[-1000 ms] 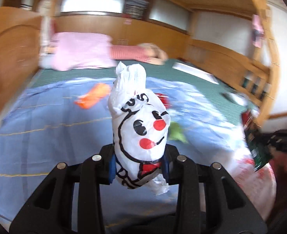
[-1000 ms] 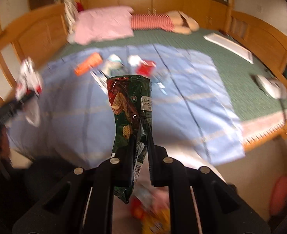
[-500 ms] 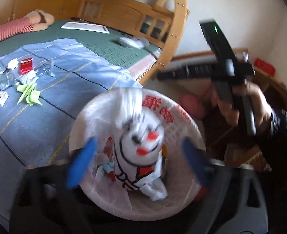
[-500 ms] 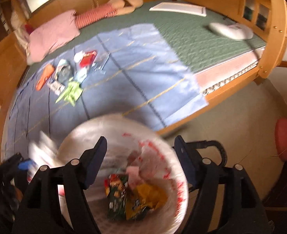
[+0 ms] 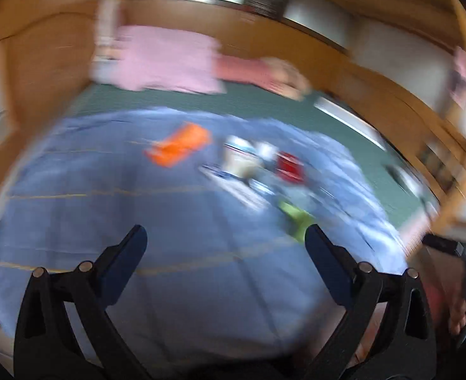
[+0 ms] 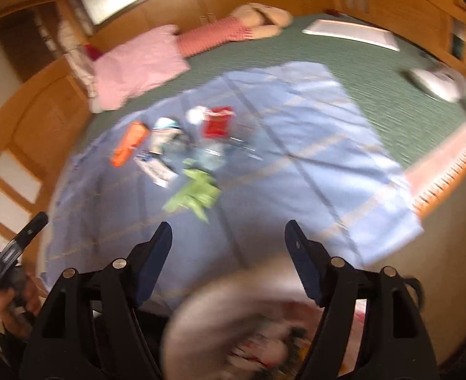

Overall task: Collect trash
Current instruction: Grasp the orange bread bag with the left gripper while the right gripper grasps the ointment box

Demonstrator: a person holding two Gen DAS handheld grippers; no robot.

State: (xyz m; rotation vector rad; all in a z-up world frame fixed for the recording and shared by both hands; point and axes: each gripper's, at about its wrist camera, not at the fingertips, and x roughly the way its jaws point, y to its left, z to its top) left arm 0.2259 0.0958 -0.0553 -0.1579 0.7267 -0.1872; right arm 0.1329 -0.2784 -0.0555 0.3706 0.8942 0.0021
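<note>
blue sheet (image 6: 312,145) | orange wrapper (image 6: 128,142) long axis diagonal; both tongs empty

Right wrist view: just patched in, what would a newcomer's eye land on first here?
The litter cluster mid-sheet on the blue sheet: an orange wrapper at its left, a red packet at the far side, and a crumpled green wrapper nearest the camera. Below it, the open, empty right gripper frames the blurred white trash basket at the bottom edge.
</note>
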